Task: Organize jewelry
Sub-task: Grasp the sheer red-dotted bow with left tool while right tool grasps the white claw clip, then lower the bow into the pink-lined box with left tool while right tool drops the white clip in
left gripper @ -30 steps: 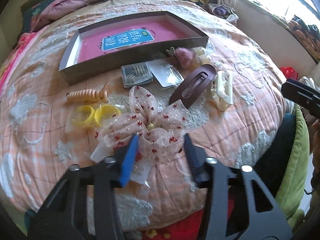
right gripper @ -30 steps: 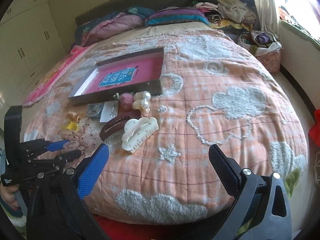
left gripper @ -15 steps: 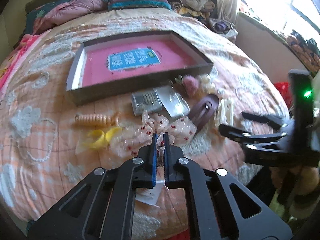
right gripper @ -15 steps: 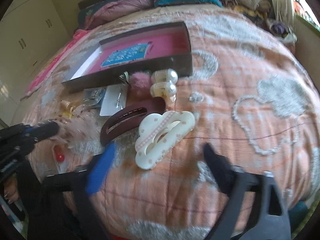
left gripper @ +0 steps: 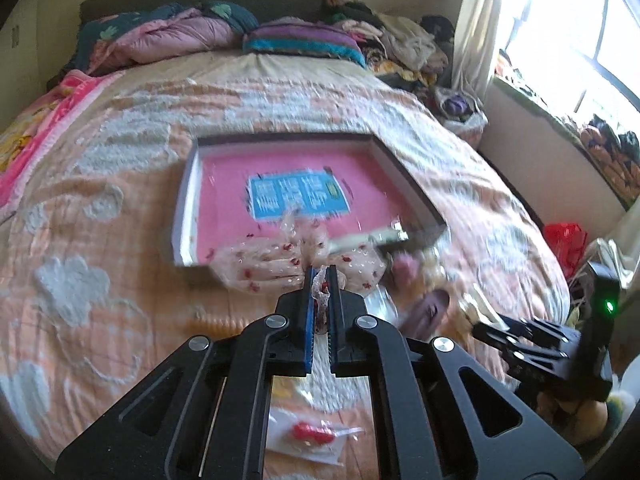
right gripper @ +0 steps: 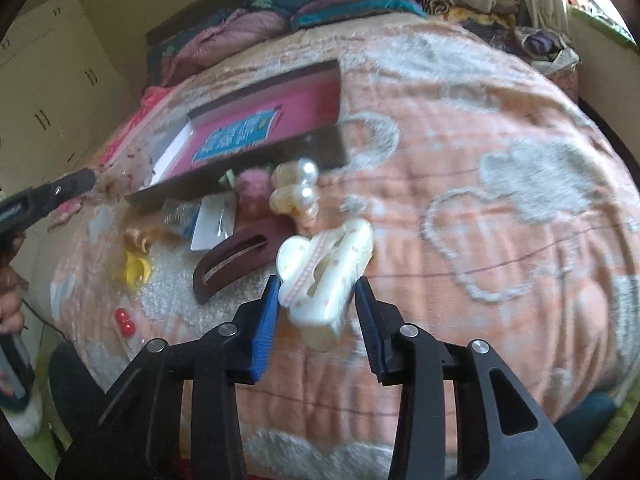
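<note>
Left tongs (left gripper: 321, 280) grip the bow (left gripper: 296, 258) just near of the box (left gripper: 416, 196), box straight ahead. Right tongs (right gripper: 316, 300) straddle the claw clip (right gripper: 324, 272), closure uncertain.

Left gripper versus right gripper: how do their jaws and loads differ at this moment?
The left gripper has its jaws pressed almost together on the sheer dotted bow, held up in front of the pink-lined box. The right gripper has its jaws wide, flanking the cream claw clip, which lies on the bedspread; whether the pads touch it is unclear. Both have a blue pad on one finger.
</note>
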Action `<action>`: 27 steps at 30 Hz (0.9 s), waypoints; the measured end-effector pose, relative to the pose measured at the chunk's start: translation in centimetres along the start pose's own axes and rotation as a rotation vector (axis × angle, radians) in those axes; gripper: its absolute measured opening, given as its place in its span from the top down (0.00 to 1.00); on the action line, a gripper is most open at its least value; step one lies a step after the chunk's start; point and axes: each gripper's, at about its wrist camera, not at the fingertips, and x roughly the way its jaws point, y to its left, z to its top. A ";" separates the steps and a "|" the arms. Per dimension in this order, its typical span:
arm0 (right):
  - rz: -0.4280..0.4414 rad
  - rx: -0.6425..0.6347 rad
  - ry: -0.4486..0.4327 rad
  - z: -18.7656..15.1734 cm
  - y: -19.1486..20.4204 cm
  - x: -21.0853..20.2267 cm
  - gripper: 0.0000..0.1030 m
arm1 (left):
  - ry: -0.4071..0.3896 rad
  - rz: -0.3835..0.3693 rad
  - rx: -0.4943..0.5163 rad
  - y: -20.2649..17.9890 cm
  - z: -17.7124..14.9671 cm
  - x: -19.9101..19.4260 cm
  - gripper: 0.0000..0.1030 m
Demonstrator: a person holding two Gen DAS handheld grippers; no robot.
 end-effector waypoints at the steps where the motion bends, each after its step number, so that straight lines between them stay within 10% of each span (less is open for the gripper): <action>1: -0.010 -0.001 -0.018 0.1 -0.3 -0.8 0.65 | -0.016 0.002 -0.006 0.4 0.6 -0.3 1.00; 14: -0.042 -0.002 -0.214 5.1 -2.0 -6.7 0.65 | -0.184 0.080 -0.075 4.5 7.2 -3.4 1.00; 27: -0.008 -0.148 -0.312 12.8 2.6 -5.1 0.65 | -0.134 0.129 -0.103 7.3 8.8 1.9 1.00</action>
